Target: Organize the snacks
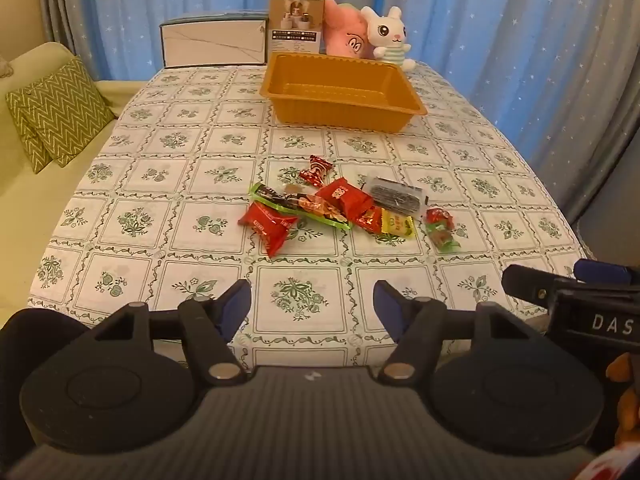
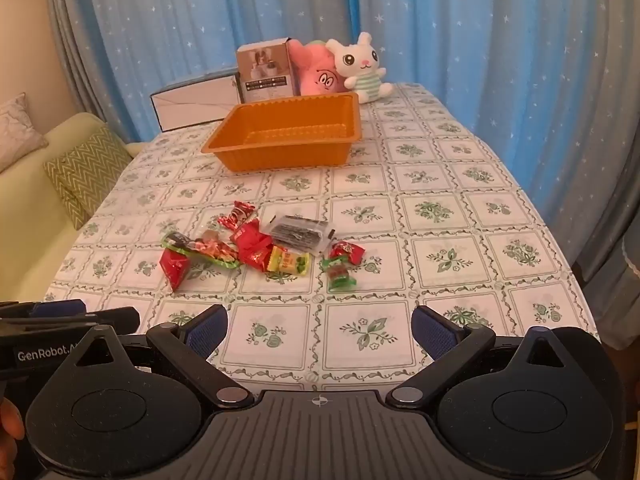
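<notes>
My left gripper (image 1: 312, 304) and right gripper (image 2: 320, 332) both spread wide, holding nothing, low over the near edge of the surface (image 1: 132, 184). Snacks (image 1: 340, 208) piled mid-surface on the floral cloth. Orange tray (image 1: 344, 92) beyond them, with boxes (image 1: 296, 24) and plush toys (image 1: 386, 36) behind it. Blue star curtains (image 1: 500, 40) at the back, sofa (image 1: 36, 184) left.

Home living room, sofa (image 1: 24, 184), starry curtains (image 1: 500, 40), plush toys (image 1: 386, 36)
</notes>
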`<action>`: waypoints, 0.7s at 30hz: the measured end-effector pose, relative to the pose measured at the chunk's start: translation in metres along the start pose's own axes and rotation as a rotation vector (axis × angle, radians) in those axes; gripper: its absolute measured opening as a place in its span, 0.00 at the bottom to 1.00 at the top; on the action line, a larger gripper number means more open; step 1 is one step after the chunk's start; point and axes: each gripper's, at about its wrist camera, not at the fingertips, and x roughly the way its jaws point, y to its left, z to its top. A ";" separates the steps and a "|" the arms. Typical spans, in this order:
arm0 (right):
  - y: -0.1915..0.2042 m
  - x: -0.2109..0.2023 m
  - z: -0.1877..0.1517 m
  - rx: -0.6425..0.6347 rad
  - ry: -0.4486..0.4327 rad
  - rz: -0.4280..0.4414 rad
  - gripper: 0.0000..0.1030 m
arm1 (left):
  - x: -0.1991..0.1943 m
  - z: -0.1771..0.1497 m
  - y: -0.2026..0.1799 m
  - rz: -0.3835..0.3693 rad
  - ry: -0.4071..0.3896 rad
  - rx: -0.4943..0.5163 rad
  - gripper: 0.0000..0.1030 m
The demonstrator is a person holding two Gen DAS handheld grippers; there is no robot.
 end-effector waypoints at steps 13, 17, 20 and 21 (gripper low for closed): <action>-0.003 -0.002 -0.006 -0.001 -0.005 -0.014 0.95 | 0.001 0.000 0.002 0.012 0.011 0.016 0.61; -0.001 0.000 -0.004 -0.003 -0.005 -0.011 0.95 | 0.000 0.000 0.000 0.005 0.011 0.019 0.60; 0.001 0.000 -0.001 0.000 -0.005 -0.013 0.95 | 0.000 0.000 0.000 -0.002 0.013 0.021 0.60; 0.001 0.001 -0.001 0.001 -0.005 -0.013 0.95 | 0.001 0.000 0.000 -0.003 0.013 0.022 0.60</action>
